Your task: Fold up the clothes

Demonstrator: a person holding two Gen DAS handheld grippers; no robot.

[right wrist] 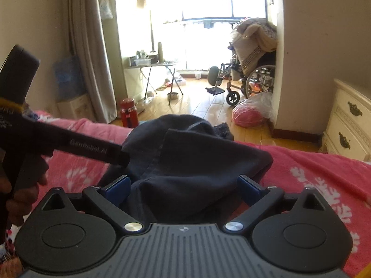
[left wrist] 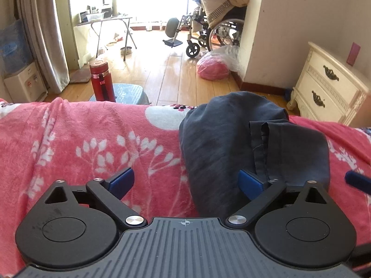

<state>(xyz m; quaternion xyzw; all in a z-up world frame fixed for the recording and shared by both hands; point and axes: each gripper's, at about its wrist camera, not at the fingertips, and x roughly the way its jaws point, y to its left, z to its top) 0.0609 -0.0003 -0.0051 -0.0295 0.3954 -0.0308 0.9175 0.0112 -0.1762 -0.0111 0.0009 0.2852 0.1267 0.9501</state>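
- Both grippers are seen with their blue-padded fingers spread wide; the left gripper (left wrist: pixel 186 183) hangs low over the bed with nothing between its pads, and the right gripper (right wrist: pixel 183 188) is set astride the near end of the dark garment (right wrist: pixel 197 162), the cloth lying in the gap without being pinched.
- In the right wrist view the left gripper's black body (right wrist: pixel 69 143) is seen reaching in from the left, its tip at the garment's left edge.
- A pink fleece blanket (left wrist: pixel 81 143) with white leaf prints is spread over the bed as the working surface.
- Beyond the bed a wooden plank floor (left wrist: pixel 162 69), a red bottle (left wrist: pixel 102 81), a wheelchair (left wrist: pixel 213 32) piled with bedding, a folding table (left wrist: pixel 104 20), a pink bag in clear plastic (left wrist: pixel 214 67) and a cream bedside cabinet (left wrist: pixel 329 83) are shown, with strong window light behind.
- The dark garment (left wrist: pixel 231 143) is laid on the blanket to the right of centre in the left wrist view, its long axis running away from the cameras towards the bed's far edge.
- Its cloth is a soft, matte navy weave, bunched into a rounded heap, with a hemmed fold lying on top.
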